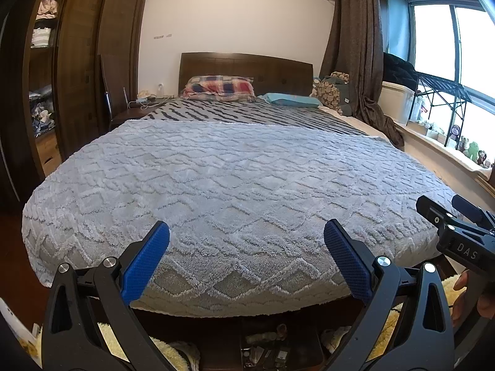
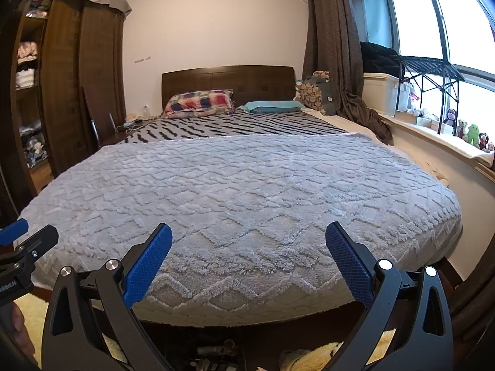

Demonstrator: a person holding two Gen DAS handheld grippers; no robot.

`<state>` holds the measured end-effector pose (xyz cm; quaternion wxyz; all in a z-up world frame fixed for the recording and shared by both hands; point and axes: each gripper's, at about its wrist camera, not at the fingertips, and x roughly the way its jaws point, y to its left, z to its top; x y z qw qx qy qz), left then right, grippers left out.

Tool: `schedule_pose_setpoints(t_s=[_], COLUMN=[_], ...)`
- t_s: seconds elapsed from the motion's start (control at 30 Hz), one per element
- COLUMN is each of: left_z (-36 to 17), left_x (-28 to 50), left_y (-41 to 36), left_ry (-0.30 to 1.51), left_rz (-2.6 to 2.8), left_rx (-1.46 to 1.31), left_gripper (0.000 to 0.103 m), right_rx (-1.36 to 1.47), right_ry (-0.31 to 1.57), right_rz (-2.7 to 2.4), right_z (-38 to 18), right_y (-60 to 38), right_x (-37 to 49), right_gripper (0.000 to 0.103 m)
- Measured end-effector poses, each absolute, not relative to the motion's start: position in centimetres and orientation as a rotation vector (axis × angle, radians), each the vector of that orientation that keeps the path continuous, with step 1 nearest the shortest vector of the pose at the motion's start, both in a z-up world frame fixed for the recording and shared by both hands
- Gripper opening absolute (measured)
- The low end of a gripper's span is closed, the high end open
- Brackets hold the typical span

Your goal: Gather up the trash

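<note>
Two grippers hang side by side above the foot of a bed, each with its blue pads spread wide and nothing between them. The left gripper [image 1: 246, 256] faces the grey blanket [image 1: 235, 191], and the right gripper [image 2: 248, 258] does the same from slightly further right; in the left view the right one's black body shows at the right edge, with a hand on its handle. The blanket covers the near half of the bed, and beyond it lies a black-and-white striped sheet [image 1: 263, 111]. A plaid pillow [image 1: 219, 88] and a teal pillow [image 1: 290, 99] rest against the dark headboard [image 1: 247, 68]. A wooden wardrobe [image 2: 71, 86] stands to the left, a brown curtain [image 2: 334, 55] and a window [image 2: 433, 24] to the right, with small plush toys [image 2: 471, 134] on the sill. Some small cluttered items [image 1: 269, 346] lie on the floor just under the foot of the bed, between pale fluffy rugs; whether they are the trash cannot be told.
</note>
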<state>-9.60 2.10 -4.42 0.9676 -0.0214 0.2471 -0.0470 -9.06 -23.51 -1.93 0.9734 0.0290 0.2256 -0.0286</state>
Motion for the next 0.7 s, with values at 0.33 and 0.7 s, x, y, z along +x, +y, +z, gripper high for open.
schedule_pose_setpoints(t_s=[0.33,0.7], left_z=[-4.25,-4.08], left_x=[-9.75,-9.92], left_y=[2.20,2.28], left_ry=[0.492,0.487], left_rz=[-0.091,-0.090], left_rx=[-0.042,-0.045], left_gripper=[0.095,0.095], right_rx=[0.057,0.064], right_ry=[0.448,0.436], right_rz=[-0.056,-0.068], right_z=[-1.74,-1.72], right_y=[-23.30,-23.45], right_x=[-9.16,-9.21], right_gripper=[0.100,0.100])
